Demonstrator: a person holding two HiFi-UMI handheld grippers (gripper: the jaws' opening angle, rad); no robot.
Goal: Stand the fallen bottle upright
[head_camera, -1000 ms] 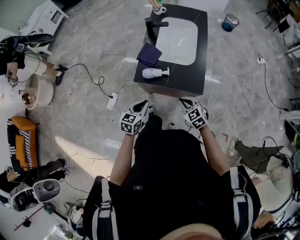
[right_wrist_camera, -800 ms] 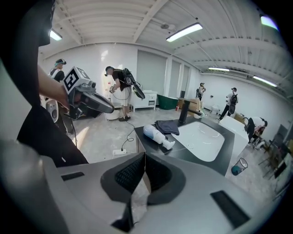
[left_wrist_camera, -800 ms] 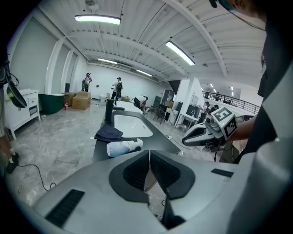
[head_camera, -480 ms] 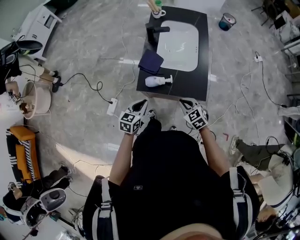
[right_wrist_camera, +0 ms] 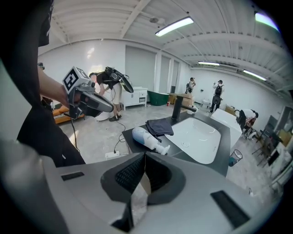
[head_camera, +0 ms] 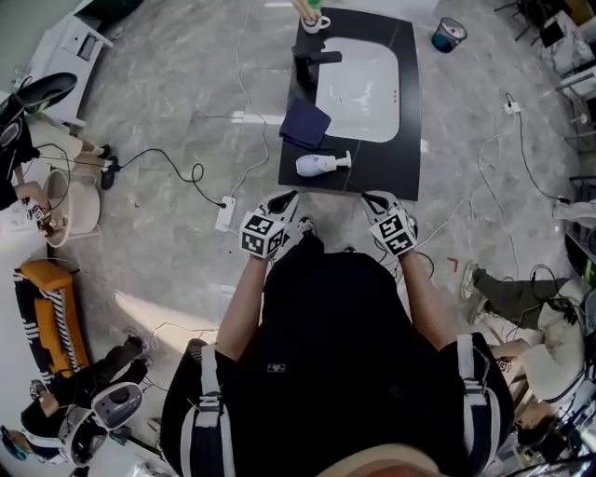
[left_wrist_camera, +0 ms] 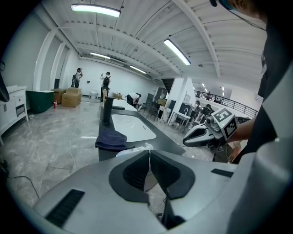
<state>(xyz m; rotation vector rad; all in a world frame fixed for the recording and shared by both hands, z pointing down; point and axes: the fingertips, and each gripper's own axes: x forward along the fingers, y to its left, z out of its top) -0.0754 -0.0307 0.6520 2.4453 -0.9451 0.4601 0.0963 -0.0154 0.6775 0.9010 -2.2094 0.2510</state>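
Observation:
A white pump bottle (head_camera: pixel 321 165) lies on its side near the front edge of the black counter (head_camera: pixel 410 140), nozzle pointing right. In the right gripper view the bottle (right_wrist_camera: pixel 146 138) lies just beyond my shut jaws, apart from them. My left gripper (head_camera: pixel 287 199) and right gripper (head_camera: pixel 372 198) hover side by side just short of the counter's front edge, both shut and empty. In the left gripper view the bottle (left_wrist_camera: pixel 132 151) peeks out behind the closed left gripper (left_wrist_camera: pixel 149 161), and the right gripper (left_wrist_camera: pixel 187 141) shows at the right.
A dark folded cloth (head_camera: pixel 305 124) lies behind the bottle, beside the white sink basin (head_camera: pixel 363 79) and black faucet (head_camera: pixel 312 63). A cup (head_camera: pixel 314 19) stands at the counter's far corner. A power strip (head_camera: pixel 223 213) and cables lie on the floor to the left.
The counter and bottle have drawn closer to both grippers, which have advanced toward its front edge. Both stay shut and the bottle has not moved on the counter.

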